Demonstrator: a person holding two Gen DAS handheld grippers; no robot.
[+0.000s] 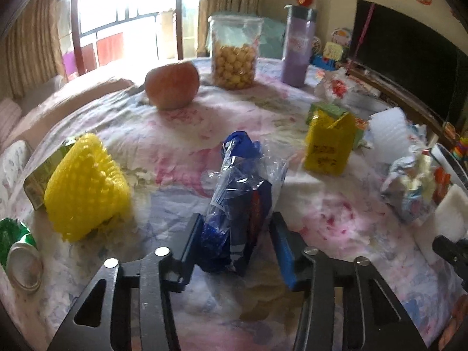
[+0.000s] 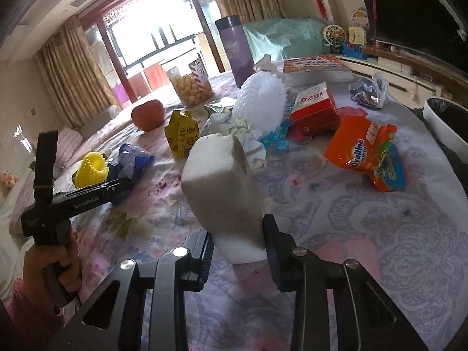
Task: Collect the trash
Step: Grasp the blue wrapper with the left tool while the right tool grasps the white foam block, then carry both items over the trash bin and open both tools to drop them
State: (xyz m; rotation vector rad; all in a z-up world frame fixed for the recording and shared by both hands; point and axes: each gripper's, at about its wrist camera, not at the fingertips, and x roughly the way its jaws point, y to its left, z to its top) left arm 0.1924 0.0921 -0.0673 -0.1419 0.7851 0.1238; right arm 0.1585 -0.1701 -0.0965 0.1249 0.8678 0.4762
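My left gripper (image 1: 235, 242) is open with its jaws on either side of a crumpled blue and clear plastic wrapper (image 1: 242, 201) that lies on the flowered cloth. My right gripper (image 2: 237, 242) is shut on a white foam block (image 2: 222, 190) and holds it above the table. The left gripper (image 2: 76, 199) also shows in the right wrist view, at the left, with the blue wrapper (image 2: 133, 158) at its tip. Other trash lies about: a yellow foam net (image 1: 84, 187), a yellow torn packet (image 1: 330, 146), a white foam net (image 2: 261, 102), an orange Ovaltine bag (image 2: 368, 155).
An apple (image 1: 172, 84), a jar of yellow puffs (image 1: 234, 55) and a purple flask (image 1: 298, 46) stand at the far side. A green can (image 1: 17, 251) lies at the left edge. A red packet (image 2: 314, 108), books (image 2: 316, 68) and a white bin (image 2: 447, 122) are at the right.
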